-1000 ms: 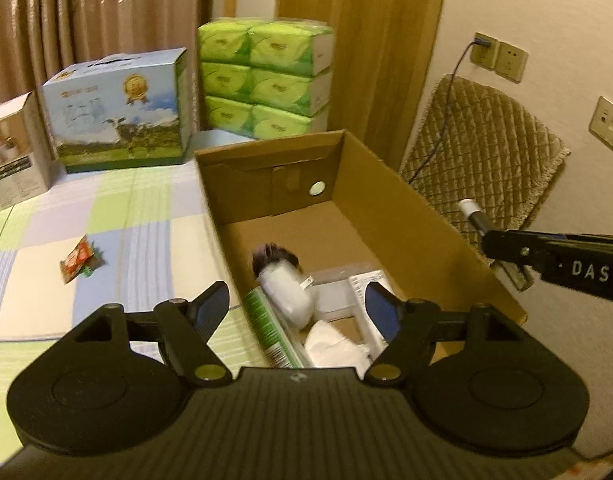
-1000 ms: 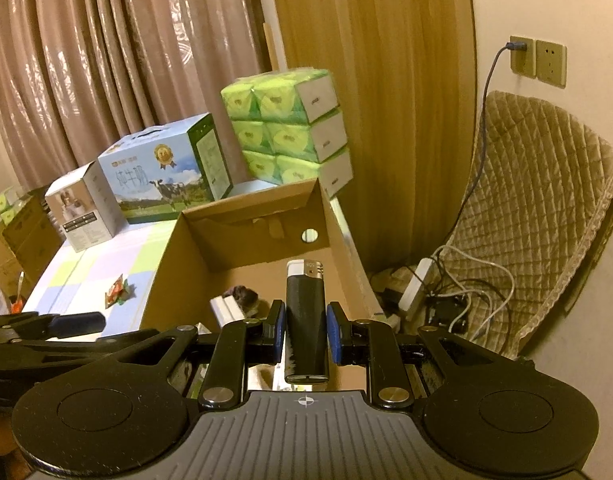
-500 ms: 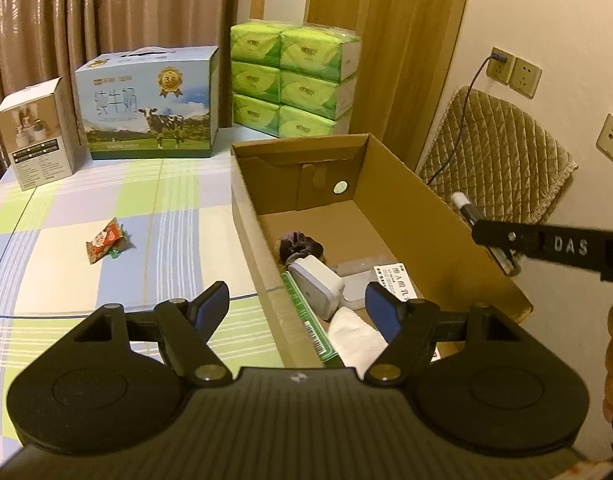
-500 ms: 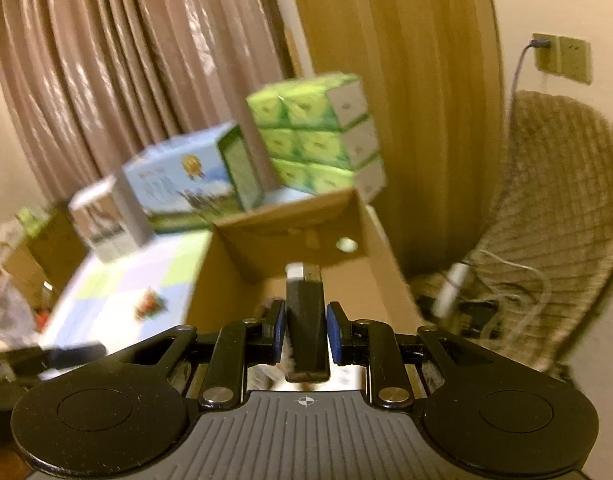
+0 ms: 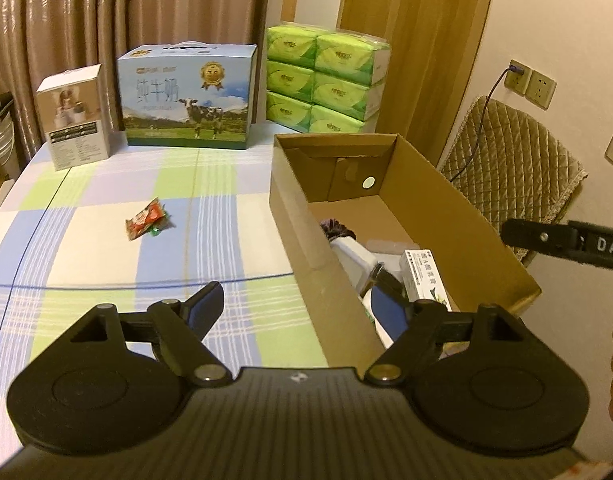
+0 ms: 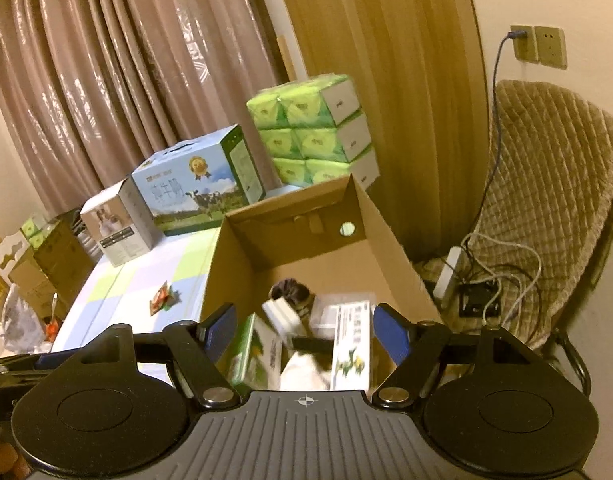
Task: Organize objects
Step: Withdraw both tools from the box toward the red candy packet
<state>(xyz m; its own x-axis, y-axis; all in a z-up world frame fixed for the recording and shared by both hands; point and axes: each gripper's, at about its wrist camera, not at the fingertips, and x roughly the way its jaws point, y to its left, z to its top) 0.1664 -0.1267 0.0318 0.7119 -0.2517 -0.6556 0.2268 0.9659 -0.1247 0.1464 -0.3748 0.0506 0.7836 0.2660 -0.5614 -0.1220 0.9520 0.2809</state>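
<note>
An open cardboard box (image 5: 458,216) (image 6: 386,236) stands on the checked tablecloth and holds several items: a white device (image 5: 352,256), a green-and-white carton (image 6: 352,344), a dark scrunchie (image 6: 290,288). A dark lighter (image 6: 312,344) lies blurred inside it, below my right gripper (image 6: 306,334), which is open and empty over the box. My left gripper (image 5: 298,312) is open and empty over the box's left wall. A red snack packet (image 5: 146,222) (image 6: 162,300) lies on the cloth left of the box.
A blue milk carton case (image 5: 186,98), a small white box (image 5: 76,116) and stacked green tissue packs (image 5: 326,80) stand at the table's far edge. A quilted chair (image 6: 546,200) with cables and a power strip (image 6: 450,272) is right of the box.
My right gripper has opened and let go of the lighter, which now lies in the box. My left gripper has drawn back and left, showing more of the tablecloth.
</note>
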